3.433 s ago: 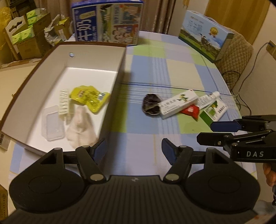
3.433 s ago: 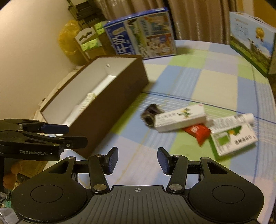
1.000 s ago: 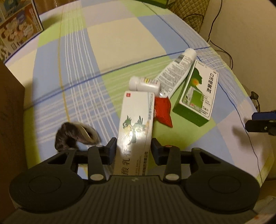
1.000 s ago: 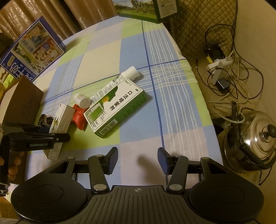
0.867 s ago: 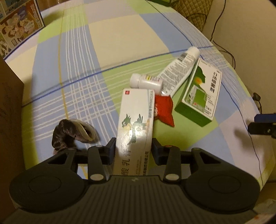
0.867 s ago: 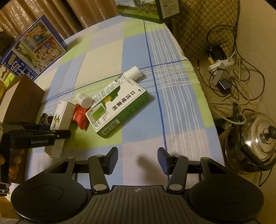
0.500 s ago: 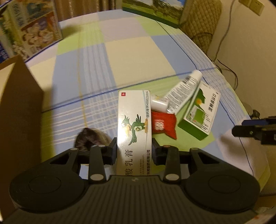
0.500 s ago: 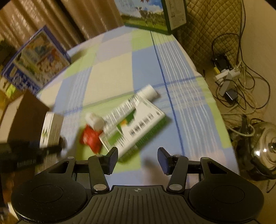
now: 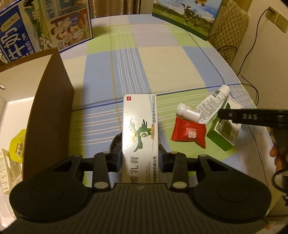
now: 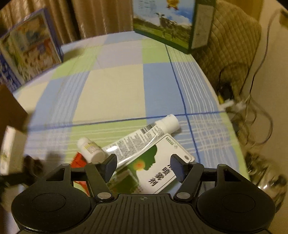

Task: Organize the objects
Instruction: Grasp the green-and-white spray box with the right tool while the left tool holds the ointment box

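Note:
My left gripper (image 9: 140,157) is shut on a long white ointment box (image 9: 140,129) with a green bird on it, held above the checked tablecloth beside the brown storage box (image 9: 52,111). My right gripper (image 10: 143,166) is open, its jaws on either side of a green-and-white medicine box (image 10: 153,172), which also shows in the left wrist view (image 9: 225,133). A white tube (image 10: 142,138), a small white bottle (image 10: 90,148) and a red sachet (image 9: 189,132) lie next to it. A dark furry item (image 9: 116,142) is partly hidden behind the held box.
The storage box holds a yellow packet (image 9: 17,145) and white items. Two large printed cartons (image 9: 45,27) (image 9: 185,16) stand at the table's far edge. A quilted chair (image 10: 232,46), cables and a metal kettle (image 10: 270,181) are off the right edge.
My left gripper closed on the white ointment box and lifted it off the table. My right gripper came down low over the green-and-white medicine box, staying open.

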`<action>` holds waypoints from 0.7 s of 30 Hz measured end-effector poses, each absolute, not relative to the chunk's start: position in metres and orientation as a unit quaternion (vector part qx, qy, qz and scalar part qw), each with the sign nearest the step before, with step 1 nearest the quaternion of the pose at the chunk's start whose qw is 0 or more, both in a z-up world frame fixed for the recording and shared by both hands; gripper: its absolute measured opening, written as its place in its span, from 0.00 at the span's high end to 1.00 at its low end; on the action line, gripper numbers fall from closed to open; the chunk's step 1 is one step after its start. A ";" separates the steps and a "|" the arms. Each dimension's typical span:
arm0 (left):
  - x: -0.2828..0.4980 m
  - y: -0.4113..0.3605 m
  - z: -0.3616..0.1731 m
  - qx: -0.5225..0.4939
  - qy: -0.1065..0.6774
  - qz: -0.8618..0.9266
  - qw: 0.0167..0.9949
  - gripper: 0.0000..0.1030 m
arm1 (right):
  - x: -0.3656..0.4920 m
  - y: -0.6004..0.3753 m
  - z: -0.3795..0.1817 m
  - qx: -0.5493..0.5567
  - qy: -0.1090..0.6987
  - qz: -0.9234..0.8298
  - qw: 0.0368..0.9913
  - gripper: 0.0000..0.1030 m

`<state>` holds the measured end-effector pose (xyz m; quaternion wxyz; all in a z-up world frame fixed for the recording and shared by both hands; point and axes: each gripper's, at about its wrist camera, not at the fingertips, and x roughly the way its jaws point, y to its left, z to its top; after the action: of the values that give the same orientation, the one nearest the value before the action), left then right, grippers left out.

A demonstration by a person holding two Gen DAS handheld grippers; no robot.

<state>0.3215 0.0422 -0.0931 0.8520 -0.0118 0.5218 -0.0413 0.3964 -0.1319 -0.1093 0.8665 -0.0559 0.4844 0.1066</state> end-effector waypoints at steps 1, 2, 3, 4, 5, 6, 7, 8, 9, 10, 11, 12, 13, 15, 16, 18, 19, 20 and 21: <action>0.321 0.043 -0.093 -0.013 0.522 -0.041 0.852 0.68 | 0.395 -0.130 -0.111 -0.072 0.483 0.104 0.866 0.38; 0.322 0.044 -0.093 -0.013 0.522 -0.042 0.852 0.68 | 0.393 -0.131 -0.112 -0.077 0.480 0.107 0.867 0.37; 0.322 0.045 -0.094 -0.014 0.522 -0.042 0.852 0.68 | 0.391 -0.134 -0.112 -0.073 0.481 0.109 0.867 0.37; 0.322 0.045 -0.094 -0.015 0.522 -0.043 0.851 0.68 | 0.388 -0.138 -0.112 -0.071 0.484 0.109 0.866 0.36; 0.323 0.046 -0.094 -0.017 0.523 -0.044 0.851 0.68 | 0.386 -0.142 -0.112 -0.074 0.485 0.108 0.865 0.36; 0.323 0.046 -0.095 -0.019 0.523 -0.046 0.851 0.68 | 0.384 -0.146 -0.113 -0.074 0.487 0.107 0.864 0.35; 0.324 0.046 -0.095 -0.021 0.524 -0.047 0.850 0.68 | 0.382 -0.152 -0.113 -0.070 0.490 0.107 0.862 0.34; 0.324 0.046 -0.096 -0.022 0.524 -0.048 0.850 0.68 | 0.379 -0.158 -0.113 -0.062 0.494 0.105 0.861 0.33; 0.324 0.045 -0.096 -0.023 0.525 -0.050 0.850 0.68 | 0.377 -0.165 -0.113 -0.050 0.500 0.102 0.859 0.33; 0.325 0.045 -0.097 -0.023 0.525 -0.052 0.849 0.68 | 0.376 -0.171 -0.111 -0.037 0.505 0.097 0.857 0.33; 0.325 0.044 -0.097 -0.023 0.525 -0.053 0.849 0.68 | 0.377 -0.176 -0.109 -0.024 0.510 0.091 0.855 0.33; 0.325 0.043 -0.097 -0.022 0.525 -0.055 0.849 0.68 | 0.378 -0.179 -0.107 -0.012 0.511 0.084 0.855 0.33; 0.326 0.043 -0.097 -0.022 0.525 -0.056 0.849 0.68 | 0.379 -0.182 -0.103 0.003 0.508 0.081 0.858 0.33; 0.327 0.042 -0.097 -0.022 0.525 -0.057 0.849 0.68 | 0.385 -0.181 -0.098 0.040 0.510 0.070 0.856 0.33; 0.327 0.041 -0.096 -0.021 0.524 -0.057 0.850 0.68 | 0.390 -0.180 -0.097 0.057 0.519 0.064 0.851 0.33; 0.329 0.042 -0.095 -0.020 0.523 -0.056 0.850 0.68 | 0.399 -0.173 -0.101 0.079 0.542 0.040 0.836 0.32; 0.329 0.042 -0.094 -0.019 0.522 -0.056 0.851 0.68 | 0.404 -0.169 -0.103 0.089 0.551 0.028 0.829 0.32; 0.330 0.042 -0.094 -0.019 0.522 -0.055 0.851 0.68 | 0.406 -0.166 -0.106 0.101 0.557 0.019 0.824 0.32; 0.330 0.042 -0.094 -0.018 0.522 -0.055 0.851 0.68 | 0.407 -0.163 -0.109 0.115 0.561 0.016 0.819 0.32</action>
<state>0.3297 0.0425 -0.0935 0.8512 -0.0182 0.5218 -0.0546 0.4075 -0.1635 -0.1086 0.8193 0.1148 0.5615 0.0165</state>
